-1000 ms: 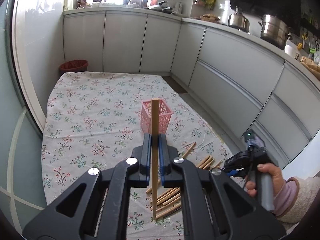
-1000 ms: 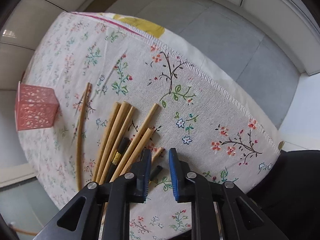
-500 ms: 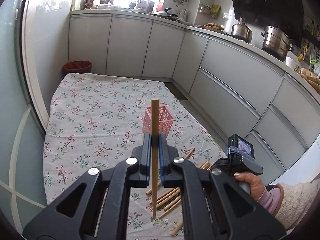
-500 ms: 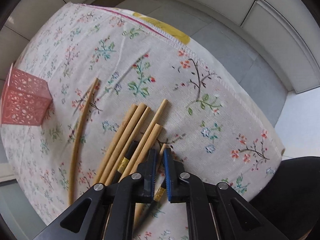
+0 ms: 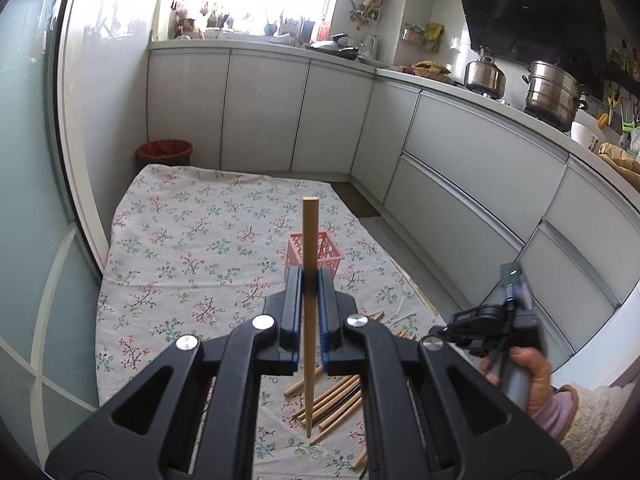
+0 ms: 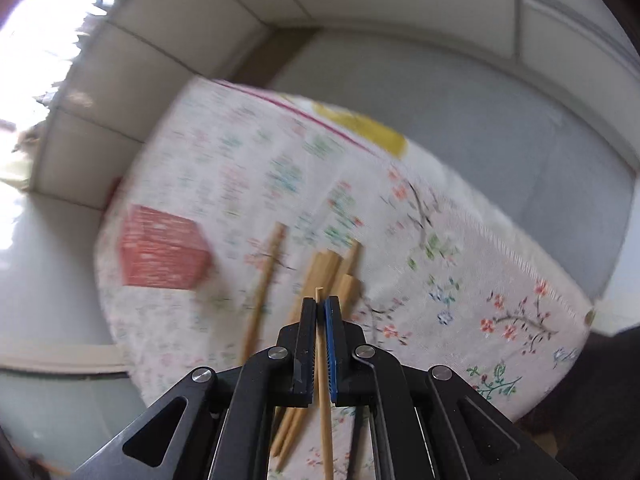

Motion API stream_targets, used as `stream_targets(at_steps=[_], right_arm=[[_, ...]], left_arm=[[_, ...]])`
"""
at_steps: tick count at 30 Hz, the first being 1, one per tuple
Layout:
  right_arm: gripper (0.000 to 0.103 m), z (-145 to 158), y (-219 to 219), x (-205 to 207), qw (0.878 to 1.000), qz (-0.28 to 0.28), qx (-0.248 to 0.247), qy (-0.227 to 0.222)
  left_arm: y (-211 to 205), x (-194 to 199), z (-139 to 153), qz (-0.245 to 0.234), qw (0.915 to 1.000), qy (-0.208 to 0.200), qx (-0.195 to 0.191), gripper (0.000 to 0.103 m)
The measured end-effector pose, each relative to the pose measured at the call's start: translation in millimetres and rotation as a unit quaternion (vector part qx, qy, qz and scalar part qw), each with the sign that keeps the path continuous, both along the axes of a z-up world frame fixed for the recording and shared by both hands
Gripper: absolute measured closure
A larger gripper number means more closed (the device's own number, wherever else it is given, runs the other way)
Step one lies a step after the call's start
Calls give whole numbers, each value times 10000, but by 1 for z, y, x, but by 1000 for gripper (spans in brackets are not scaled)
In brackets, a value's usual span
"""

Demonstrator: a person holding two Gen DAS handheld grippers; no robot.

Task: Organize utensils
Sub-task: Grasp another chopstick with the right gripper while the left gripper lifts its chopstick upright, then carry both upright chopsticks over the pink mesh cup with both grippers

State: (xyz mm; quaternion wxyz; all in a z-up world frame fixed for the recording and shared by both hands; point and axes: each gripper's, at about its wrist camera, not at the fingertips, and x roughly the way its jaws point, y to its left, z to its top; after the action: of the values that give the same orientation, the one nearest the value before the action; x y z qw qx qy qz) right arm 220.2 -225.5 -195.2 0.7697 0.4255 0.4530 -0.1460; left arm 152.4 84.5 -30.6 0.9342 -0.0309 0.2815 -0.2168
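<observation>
Right wrist view is smeared with blur: the pink basket [image 6: 164, 254] reads only as a reddish block, and the floral cloth [image 6: 460, 280] loses its pattern on the left. The right gripper [image 6: 320, 308] has just been closing and now pinches a thin chopstick [image 6: 323, 380] between its pads; the stick runs along the fingers, its tip poking just past them, its lower end cut off by the frame edge. Loose chopsticks [image 6: 320, 272] on the cloth are partly hidden behind the jaws.

From the left wrist view, the left gripper [image 5: 310, 284] is clamped on a chopstick [image 5: 310, 240] that stands nearly upright, thick end up, thin end hanging above the pile [image 5: 332, 400]. This stick covers the middle of the basket [image 5: 320, 248], which sits just beyond the fingertips. At the right edge a hand [image 5: 520, 376] grips the other tool's handle, its sleeve cut off.
</observation>
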Motion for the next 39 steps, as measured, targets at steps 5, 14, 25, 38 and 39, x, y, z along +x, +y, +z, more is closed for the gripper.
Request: stream_targets(at_steps=[5,14,25,38,39], right_arm=[[98,60,11,-35,9951,418,-416,-795],[98,140,7,-55,9815,840,-916,-1458],[98,196,-9,-32,9709,945,-1212,-1838],[94,-6,-140,3,9919,464,1165,189],[93,-19,-150,-1,9910,294,1282,230]], left_arm=[[-8,-2,11,65,9999,-78,-26,95],[-26,4,29,170,9997,-146,-66,95],[-48,33,47,344,9992,-188,-119,95],[-57,31,47,161,9987,-360,-311,95],[-56,31,48,141,9987,-376,-322,95]])
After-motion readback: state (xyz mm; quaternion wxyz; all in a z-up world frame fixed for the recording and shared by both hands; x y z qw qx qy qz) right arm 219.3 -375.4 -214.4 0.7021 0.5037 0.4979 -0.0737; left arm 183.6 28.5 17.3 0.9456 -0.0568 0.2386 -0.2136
